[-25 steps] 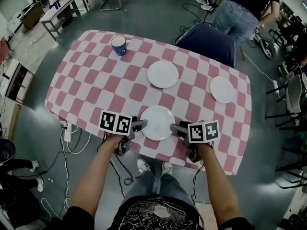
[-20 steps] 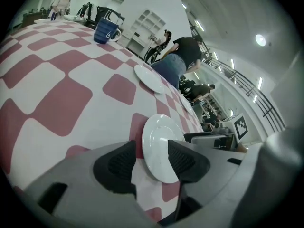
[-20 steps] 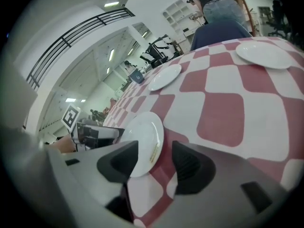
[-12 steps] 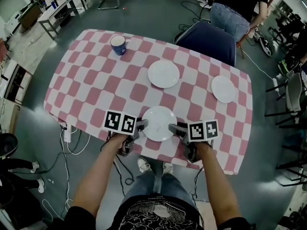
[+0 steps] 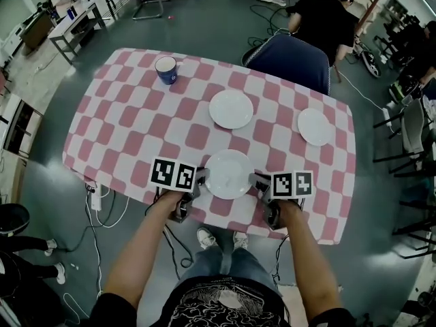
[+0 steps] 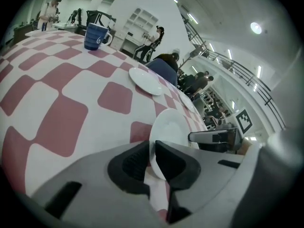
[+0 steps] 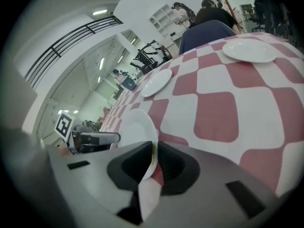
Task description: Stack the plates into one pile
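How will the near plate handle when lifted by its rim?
Probably stiff: the near plate looks like white ceramic, so it should not sag between the left gripper and right gripper, whose jaws have just closed on opposite rims. Its smooth rim may slip in shallow pinches. Likely breakable if dropped.

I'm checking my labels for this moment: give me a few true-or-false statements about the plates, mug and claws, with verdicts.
1. Three white plates lie on the table. True.
2. Both claws grip the nearest plate. True: the left claw and right claw have just been closing and pinch its opposite rims.
3. The blue mug stands on a plate. False: it stands alone on the cloth, far left.
4. Two plates are already stacked. False: the nearest plate, middle plate and right plate lie apart.
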{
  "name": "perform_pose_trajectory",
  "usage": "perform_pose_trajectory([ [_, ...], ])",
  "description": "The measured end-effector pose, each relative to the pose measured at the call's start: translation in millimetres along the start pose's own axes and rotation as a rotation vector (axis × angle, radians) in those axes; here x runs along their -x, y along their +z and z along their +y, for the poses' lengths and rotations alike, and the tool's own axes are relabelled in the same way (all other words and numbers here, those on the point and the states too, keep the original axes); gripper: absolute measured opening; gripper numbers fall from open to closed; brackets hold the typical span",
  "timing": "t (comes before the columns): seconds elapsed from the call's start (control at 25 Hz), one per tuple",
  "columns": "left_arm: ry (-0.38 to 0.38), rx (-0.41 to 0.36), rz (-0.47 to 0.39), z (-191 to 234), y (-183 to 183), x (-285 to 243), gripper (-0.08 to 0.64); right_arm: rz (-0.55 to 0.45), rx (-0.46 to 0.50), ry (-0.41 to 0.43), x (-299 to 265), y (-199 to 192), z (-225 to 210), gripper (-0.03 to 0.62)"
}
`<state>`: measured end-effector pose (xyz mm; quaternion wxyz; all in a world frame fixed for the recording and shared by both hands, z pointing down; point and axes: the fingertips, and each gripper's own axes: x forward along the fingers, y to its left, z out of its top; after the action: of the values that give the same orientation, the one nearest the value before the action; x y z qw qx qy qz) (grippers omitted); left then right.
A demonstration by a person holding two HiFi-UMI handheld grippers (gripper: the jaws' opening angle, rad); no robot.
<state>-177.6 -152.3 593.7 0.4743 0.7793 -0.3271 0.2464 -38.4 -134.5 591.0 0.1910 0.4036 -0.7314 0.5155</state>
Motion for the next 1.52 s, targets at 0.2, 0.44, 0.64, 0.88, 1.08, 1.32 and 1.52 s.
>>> perform_pose_trajectory([
  [0.2, -0.021, -0.040, -0.037, -9.4, 23.3, 9.3, 0.041, -0.047, 0.015, -0.020, 11.8, 18.2, 10.0, 0.044],
  [0.44, -0.044, -0.080, -0.079, -20.6, 54.1, 24.0, 0.041, -0.108, 0.051, -0.023, 29.0, 48.9, 27.5, 0.043],
  [0.64, -0.055, -0.093, -0.108, -25.0, 78.4, 30.7, 0.041, -0.131, 0.084, -0.025, 36.2, 75.1, 36.5, 0.041],
  [0.88, -0.043, -0.085, -0.137, -24.3, 109.1, 25.9, 0.043, -0.129, 0.121, 0.005, 35.6, 111.2, 36.2, 0.040],
  [1.08, -0.025, -0.069, -0.162, -22.3, 141.8, 13.8, 0.044, -0.123, 0.131, 0.031, 31.0, 150.9, 26.9, 0.038],
  [1.32, 0.011, -0.020, -0.176, -6.5, 177.5, -6.4, 0.046, -0.099, 0.123, 0.042, 8.9, 193.6, 10.3, 0.038],
  [1.52, 0.045, 0.031, -0.164, 15.2, 195.0, -25.9, 0.048, -0.074, 0.107, 0.064, -17.1, 215.8, -3.7, 0.037],
])
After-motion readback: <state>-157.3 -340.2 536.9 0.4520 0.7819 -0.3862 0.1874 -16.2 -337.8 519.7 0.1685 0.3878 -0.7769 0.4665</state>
